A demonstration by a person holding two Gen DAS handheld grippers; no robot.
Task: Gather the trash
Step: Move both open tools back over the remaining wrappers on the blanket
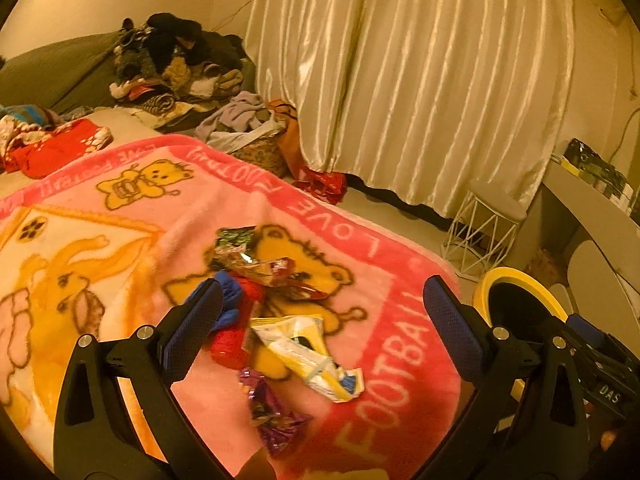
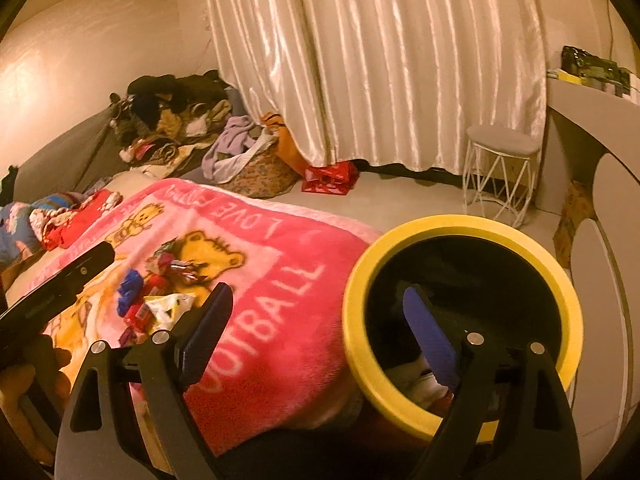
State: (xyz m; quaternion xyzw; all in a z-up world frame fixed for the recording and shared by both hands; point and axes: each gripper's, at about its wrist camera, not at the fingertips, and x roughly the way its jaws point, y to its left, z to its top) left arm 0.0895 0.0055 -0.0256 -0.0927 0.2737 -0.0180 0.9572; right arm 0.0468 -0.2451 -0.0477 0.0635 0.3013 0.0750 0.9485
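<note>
Some trash (image 2: 424, 384) inside yellow-rimmed bin (image 2: 460, 226)

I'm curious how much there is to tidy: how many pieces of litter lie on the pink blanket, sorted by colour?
Blue: 1
Red: 1
Yellow-white wrapper: 1
Purple wrapper: 1
Green-topped wrapper: 1
Orange-red wrapper: 1
Total: 6, as far as the blur shows.
</note>
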